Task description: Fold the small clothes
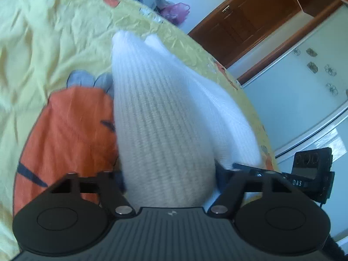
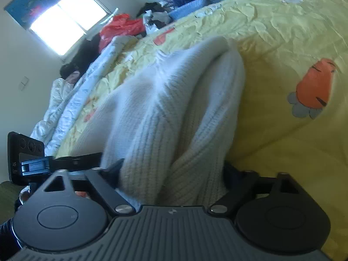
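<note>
A white ribbed knit garment (image 1: 161,117) is lifted off a bed spread with a yellow carrot-print sheet (image 1: 43,32), a bunch of its fabric gathered in each of two hand-held grippers. In the left wrist view, the left gripper (image 1: 170,174) has a thick roll of the knit passing between its fingers, which appear clenched on it, though the pads themselves are hidden behind the cloth. The garment trails away from the tool and its far end rests on the sheet, beside a large orange carrot print (image 1: 69,134). Holding the piece at two points, judging by the task, lets the person draw it taut and carry one edge over for a fold.

In the right wrist view, the right gripper (image 2: 171,174) likewise stands around two bunched ridges of the same knit, apparently gripping them. This view alone shows a rumpled white quilt (image 2: 71,100) along the bed's far side, a bright window (image 2: 67,19) and heaped clothes (image 2: 139,19) beyond. The left view alone shows a brown wooden door (image 1: 245,19) and the pale floor.
</note>
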The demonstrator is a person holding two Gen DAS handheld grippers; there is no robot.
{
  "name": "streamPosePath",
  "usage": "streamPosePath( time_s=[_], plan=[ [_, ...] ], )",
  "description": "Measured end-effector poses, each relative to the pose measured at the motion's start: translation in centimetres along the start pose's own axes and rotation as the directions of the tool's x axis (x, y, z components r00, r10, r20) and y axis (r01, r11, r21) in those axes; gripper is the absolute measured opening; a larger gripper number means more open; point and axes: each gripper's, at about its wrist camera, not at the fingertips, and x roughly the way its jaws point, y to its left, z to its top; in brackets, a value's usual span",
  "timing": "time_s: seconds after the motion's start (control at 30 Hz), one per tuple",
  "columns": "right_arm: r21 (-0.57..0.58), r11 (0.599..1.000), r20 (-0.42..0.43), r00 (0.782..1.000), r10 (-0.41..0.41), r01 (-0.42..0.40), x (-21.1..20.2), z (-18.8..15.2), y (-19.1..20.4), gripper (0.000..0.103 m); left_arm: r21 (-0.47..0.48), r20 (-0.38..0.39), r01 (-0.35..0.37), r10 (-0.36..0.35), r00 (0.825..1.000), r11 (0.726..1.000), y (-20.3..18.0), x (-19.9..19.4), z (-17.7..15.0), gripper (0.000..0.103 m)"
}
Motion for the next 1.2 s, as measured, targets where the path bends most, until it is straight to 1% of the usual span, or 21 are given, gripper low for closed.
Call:
streamPosePath(
  time_s=[0.03,0.13,0.2,0.27,0.33,0.37,0.43,0.5,0.57,0.63,0.7,0.77,0.8,0.83,0.87,0.93,1.0,1.07,1.1,1.17,1.2],
  plan=[
    [0.000,1.000,0.009,1.000,0.015,-0.015,-0.8,0.2,0.1,0.064,0.021,0.009,-0.008,0.008,1.000,1.000,-0.6,-0.6,0.2,0.055],
    [-0.059,0.996,0.040,0.997,0.069,-0.067,-3.7,0.2,1.1,0.052,0.101,0.011,0.004,-0.005,1.000,0.995,-2.0,-2.0,0.0,0.053],
    [-0.083,0.994,0.011,0.997,0.072,-0.071,-4.3,-0.4,1.5,0.052,0.151,-0.021,-0.008,0.011,1.000,0.988,-2.2,-1.8,-1.1,0.054],
    [-0.090,0.996,-0.032,0.999,0.024,-0.026,-3.5,-1.8,1.0,0.051,0.183,-0.038,-0.044,0.052,0.998,0.982,-1.9,-0.9,-2.2,0.063],
    [-0.062,0.998,0.012,1.000,0.026,-0.025,-3.5,-2.8,0.3,0.064,0.156,-0.005,-0.048,0.049,0.999,0.987,-1.0,-1.2,-2.6,0.074],
    [-0.032,0.999,0.021,0.999,0.043,-0.043,-3.6,-2.7,0.0,0.067,0.151,-0.002,-0.057,0.058,0.998,0.987,-1.0,-1.7,-2.5,0.075],
    [0.014,1.000,0.033,0.999,0.011,-0.012,-4.4,-1.6,0.1,0.079,0.171,0.026,-0.089,0.086,0.996,0.981,-1.5,-3.6,-2.3,0.076],
    [0.030,0.999,0.129,0.992,-0.017,0.013,-6.4,-0.9,0.0,0.079,0.267,0.141,-0.178,0.145,0.979,0.947,-2.9,-6.0,-2.6,0.077],
    [0.055,0.998,0.248,0.968,-0.040,0.027,-8.2,0.7,0.0,0.078,0.386,0.271,-0.296,0.199,0.942,0.874,-4.9,-7.6,-3.1,0.089],
    [0.088,0.996,0.284,0.959,-0.020,-0.005,-8.0,2.2,0.0,0.076,0.458,0.361,-0.375,0.217,0.907,0.806,-6.6,-7.4,-3.3,0.090],
    [0.087,0.995,0.238,0.971,0.019,-0.041,-5.9,4.0,0.4,0.076,0.505,0.363,-0.380,0.208,0.908,0.775,-7.9,-6.0,-3.4,0.090],
    [0.079,0.997,0.151,0.988,-0.022,0.010,-2.7,5.2,0.5,0.077,0.549,0.340,-0.350,0.181,0.923,0.759,-8.8,-4.0,-4.0,0.090],
    [0.078,0.994,0.090,0.993,-0.082,0.075,-0.7,5.6,0.5,0.073,0.570,0.320,-0.339,0.177,0.931,0.748,-9.0,-2.6,-4.3,0.090],
    [0.069,0.991,0.055,0.992,-0.117,0.113,0.8,5.8,0.6,0.060,0.580,0.292,-0.331,0.189,0.937,0.745,-9.0,-1.3,-4.6,0.090],
    [0.045,0.992,0.043,0.992,-0.118,0.117,1.8,5.7,0.6,0.053,0.574,0.278,-0.345,0.220,0.935,0.742,-8.9,0.1,-4.9,0.090],
    [-0.033,0.995,0.064,0.994,-0.090,0.092,1.9,5.2,1.4,0.030,0.572,0.295,-0.377,0.246,0.923,0.729,-9.2,1.5,-5.5,0.091],
    [-0.082,0.989,0.121,0.987,-0.109,0.120,0.5,5.6,2.2,0.021,0.582,0.283,-0.372,0.248,0.926,0.723,-9.8,2.0,-5.6,0.091],
    [-0.074,0.987,0.146,0.980,-0.133,0.145,0.1,5.9,1.0,0.016,0.584,0.274,-0.357,0.237,0.932,0.729,-9.8,2.5,-5.4,0.091],
    [-0.055,0.982,0.125,0.977,-0.174,0.182,0.7,5.7,-0.4,0.016,0.599,0.282,-0.363,0.236,0.930,0.714,-9.9,3.1,-5.7,0.092],
    [-0.020,0.987,0.138,0.978,-0.156,0.160,0.9,5.0,-1.6,0.016,0.630,0.311,-0.397,0.252,0.916,0.667,-10.1,4.0,-6.3,0.096],
    [-0.021,0.985,0.143,0.976,-0.165,0.170,1.0,5.2,-1.5,0.024,0.637,0.321,-0.405,0.251,0.913,0.656,-10.2,3.9,-6.5,0.096]
  ],
)
